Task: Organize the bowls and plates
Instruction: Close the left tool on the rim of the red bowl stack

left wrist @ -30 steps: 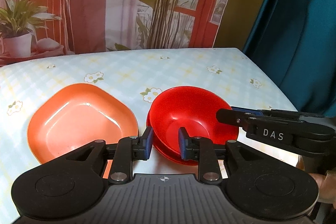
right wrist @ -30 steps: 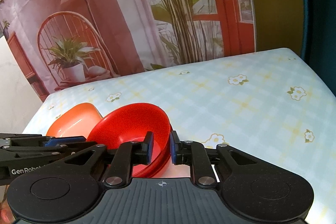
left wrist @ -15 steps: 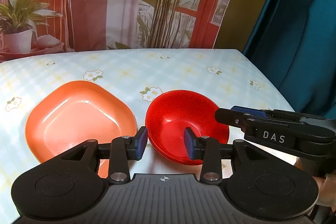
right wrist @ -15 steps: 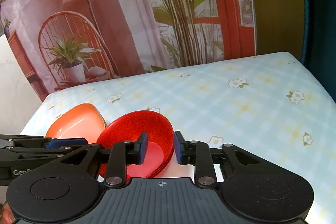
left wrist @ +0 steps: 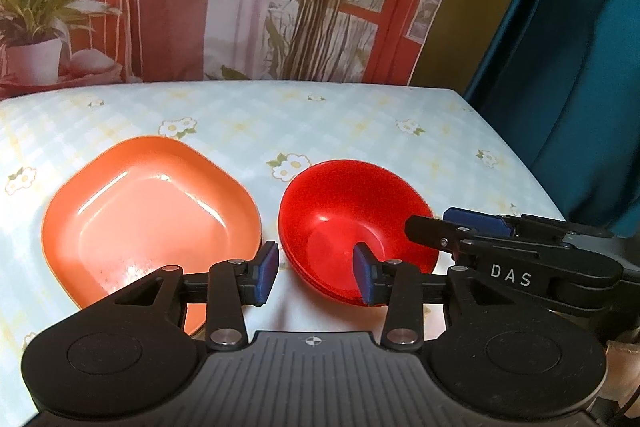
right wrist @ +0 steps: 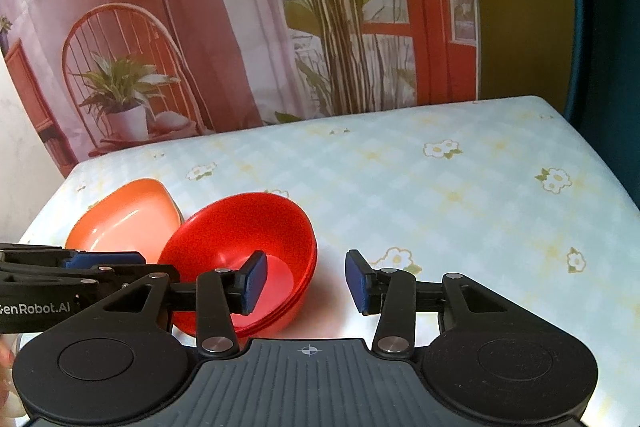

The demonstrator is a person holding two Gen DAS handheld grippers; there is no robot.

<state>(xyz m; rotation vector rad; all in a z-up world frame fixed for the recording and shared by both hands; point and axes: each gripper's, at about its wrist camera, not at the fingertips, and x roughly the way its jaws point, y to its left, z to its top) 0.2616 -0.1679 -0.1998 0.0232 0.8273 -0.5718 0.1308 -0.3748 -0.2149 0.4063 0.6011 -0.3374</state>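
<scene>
Both pairs of jaws have just been opening, and the red bowl stack (left wrist: 352, 227) you were pinching is now sitting down on the tablecloth (left wrist: 360, 123), released. Your left gripper (left wrist: 316, 271) is standing moderately wide, straddling the stack's near-left rim without pressing it; your right gripper (right wrist: 306, 281) is equally parted around the near-right rim, one pad inside the bowl. The stack is resting near the front edge, just beside the orange plate (left wrist: 148, 215) on its left — they look almost touching. You are working with plenty of bare cloth toward the far edge and right side — so backing both grippers straight off should clear the rims.
</scene>
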